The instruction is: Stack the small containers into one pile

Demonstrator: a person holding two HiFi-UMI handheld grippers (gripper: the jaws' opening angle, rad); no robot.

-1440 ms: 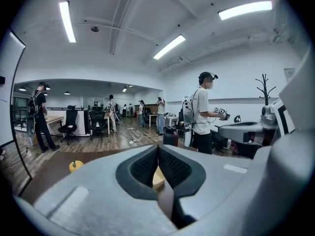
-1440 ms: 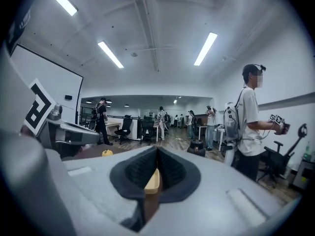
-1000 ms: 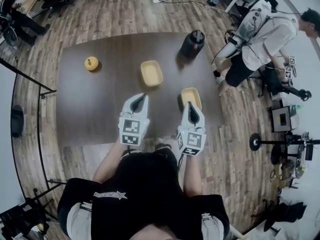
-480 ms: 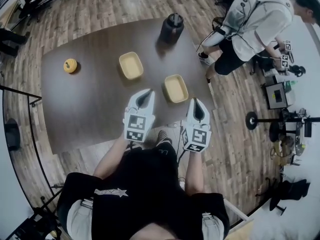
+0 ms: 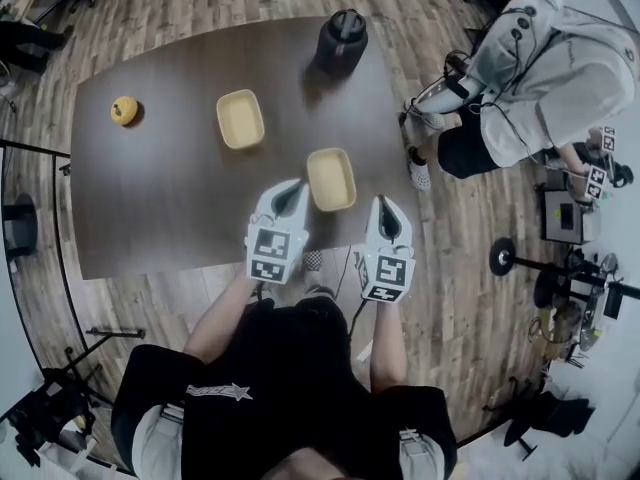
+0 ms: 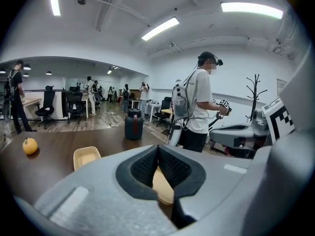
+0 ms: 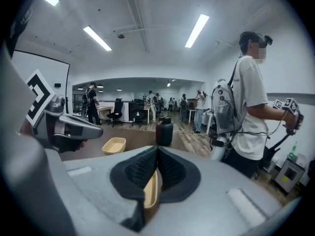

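Note:
Two shallow yellow containers lie apart on the dark table (image 5: 160, 198): the far one (image 5: 240, 118) toward the middle, the near one (image 5: 330, 178) by the front right corner. My left gripper (image 5: 291, 196) is shut and empty, its tip just left of the near container. My right gripper (image 5: 385, 218) is shut and empty too, a little to the right of that container at the table's corner. In the left gripper view the near container (image 6: 162, 183) shows behind the closed jaws and the far one (image 6: 86, 157) at left. The right gripper view shows both containers (image 7: 150, 191) (image 7: 114, 144).
A black jug (image 5: 342, 38) stands at the table's far right edge. A small yellow fruit (image 5: 124, 110) lies at the far left. A person (image 5: 540, 68) with grippers stands right of the table. Stands and gear crowd the wooden floor (image 5: 470, 298) at right.
The view has swung, so the table sits higher and further left in the picture. Both grippers now stand further right along the table, either side of the near container. Both jaws stay shut.

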